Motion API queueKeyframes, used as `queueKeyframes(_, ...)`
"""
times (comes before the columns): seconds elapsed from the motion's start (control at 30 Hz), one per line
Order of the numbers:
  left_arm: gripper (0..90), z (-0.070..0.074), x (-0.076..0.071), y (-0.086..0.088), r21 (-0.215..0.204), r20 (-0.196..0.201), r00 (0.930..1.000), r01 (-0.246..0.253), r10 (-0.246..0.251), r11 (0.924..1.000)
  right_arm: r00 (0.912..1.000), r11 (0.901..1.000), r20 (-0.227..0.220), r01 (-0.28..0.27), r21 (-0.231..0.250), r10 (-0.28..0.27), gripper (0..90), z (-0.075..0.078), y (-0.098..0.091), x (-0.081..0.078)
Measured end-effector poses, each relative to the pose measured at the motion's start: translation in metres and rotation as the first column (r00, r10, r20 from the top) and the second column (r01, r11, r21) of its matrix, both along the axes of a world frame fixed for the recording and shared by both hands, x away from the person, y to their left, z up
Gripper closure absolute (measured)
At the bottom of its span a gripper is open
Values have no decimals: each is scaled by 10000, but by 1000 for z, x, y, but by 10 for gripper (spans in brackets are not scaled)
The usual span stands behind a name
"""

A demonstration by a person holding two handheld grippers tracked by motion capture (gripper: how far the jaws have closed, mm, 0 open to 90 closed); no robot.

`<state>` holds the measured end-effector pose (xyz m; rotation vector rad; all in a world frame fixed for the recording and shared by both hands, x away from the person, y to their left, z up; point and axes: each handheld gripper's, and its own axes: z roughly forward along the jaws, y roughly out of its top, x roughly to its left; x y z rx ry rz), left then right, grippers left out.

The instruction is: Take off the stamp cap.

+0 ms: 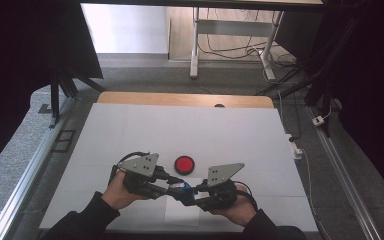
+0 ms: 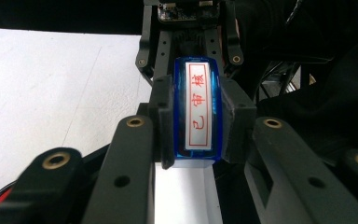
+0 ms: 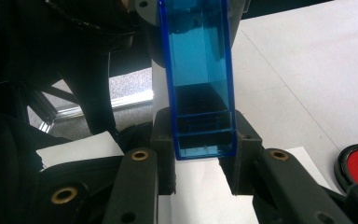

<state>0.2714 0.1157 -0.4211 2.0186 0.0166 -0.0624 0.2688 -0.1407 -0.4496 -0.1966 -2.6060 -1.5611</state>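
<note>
Holding the blue stamp (image 1: 181,187) between both claws, we judge the step in hand to be parting its clear cover from the body, or bringing it to the red ink pad (image 1: 184,164). To do it well, we should keep both grips square, pull straight along the stamp's long axis, and avoid twisting, since the smooth plastic could slip from the pads.

Our left claw (image 2: 198,116) is clamped on the end bearing the white label with red characters, pads pressing both blue sides. Our right claw (image 3: 204,142) is likewise closed on the translucent blue end, which runs away from it toward twelve o'clock in the right gripper view.

From above, the stamp hangs between the two claws over a white paper sheet (image 1: 182,212) on the worktop (image 1: 130,125), with the ink pad just beyond at twelve o'clock, apart from it.
</note>
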Motion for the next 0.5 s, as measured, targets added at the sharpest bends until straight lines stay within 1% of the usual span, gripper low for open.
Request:
queueKeyframes(0.27,703,-1,0,0,-60,-21,10000,73,-73,10000,10000,10000,42,-36,-20,36,692,0,0,-1)
queueKeyframes(0.33,703,-1,0,1,-115,7,10000,25,-25,9999,10000,10000,-54,-19,-16,19,693,0,0,0)
queueKeyframes(0.37,703,-1,0,1,-132,-57,10000,17,-18,9999,9998,10000,-184,3,49,-3,693,0,0,0)
queueKeyframes(0.5,704,-1,0,1,-118,-60,10000,53,-53,9999,9999,10000,-163,-11,-1,11,694,0,0,0)
